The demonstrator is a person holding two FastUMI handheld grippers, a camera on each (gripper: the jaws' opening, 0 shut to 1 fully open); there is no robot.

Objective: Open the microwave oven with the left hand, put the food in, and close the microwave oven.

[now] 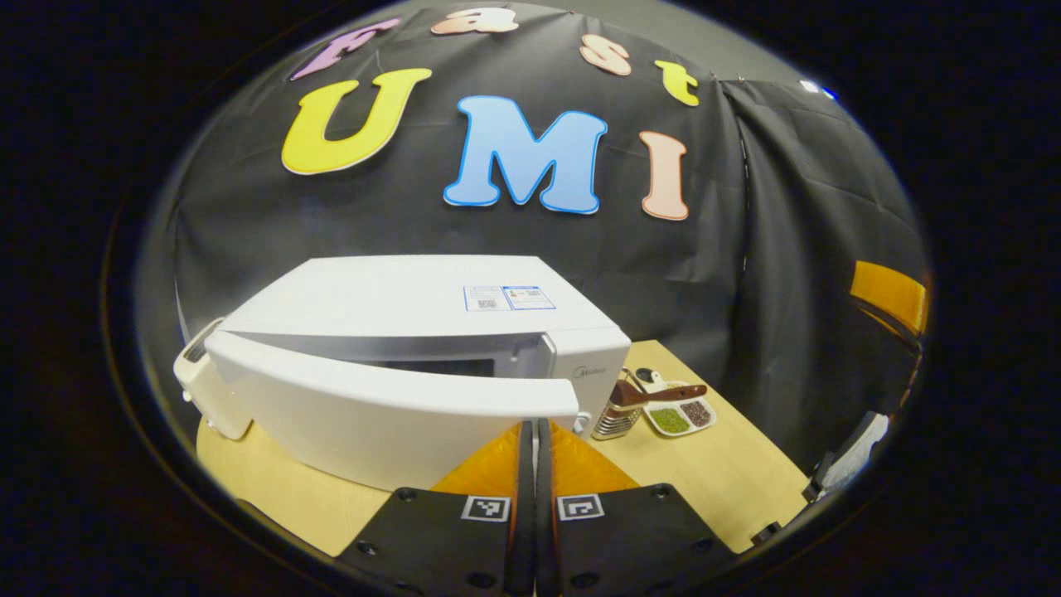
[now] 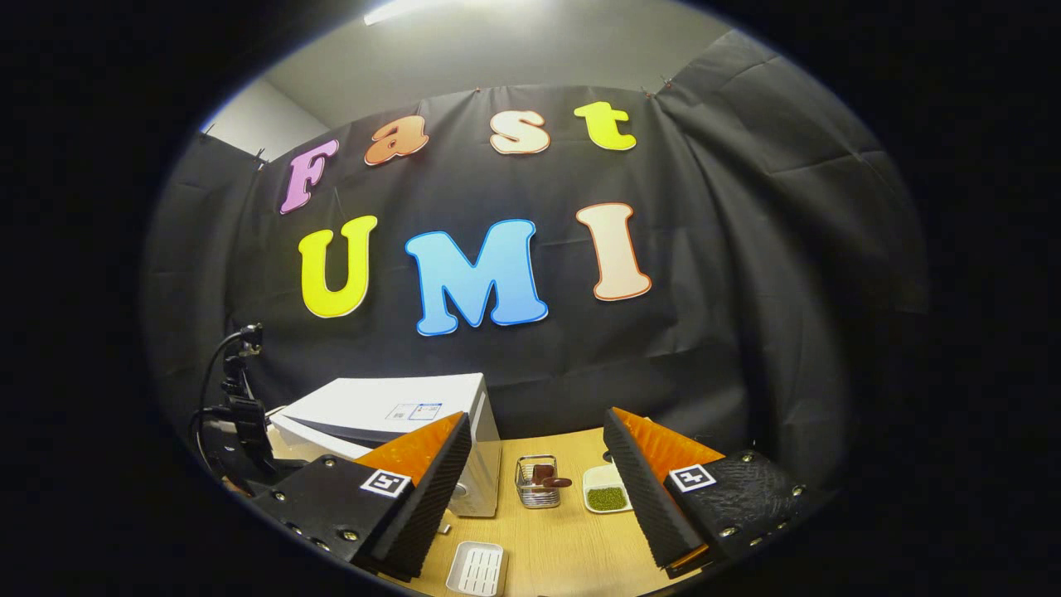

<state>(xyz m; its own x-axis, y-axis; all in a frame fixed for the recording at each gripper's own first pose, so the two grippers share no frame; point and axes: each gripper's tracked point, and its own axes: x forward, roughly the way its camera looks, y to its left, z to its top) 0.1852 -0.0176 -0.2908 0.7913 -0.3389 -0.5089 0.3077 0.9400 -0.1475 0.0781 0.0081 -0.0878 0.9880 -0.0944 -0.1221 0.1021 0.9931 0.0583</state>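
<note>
One microwave oven [image 1: 414,332], white, door ajar. One wire basket [image 2: 536,481] holding one brown utensil [image 2: 549,478]. One divided dish [image 1: 680,414] with two filled compartments. One white slotted tray [image 2: 475,569]. One wooden bench [image 1: 713,473]. Two grippers: left gripper [image 1: 530,464], right gripper [image 2: 539,489].

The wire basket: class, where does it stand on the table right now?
The wire basket stands between the microwave and the dish of green beans.
</note>
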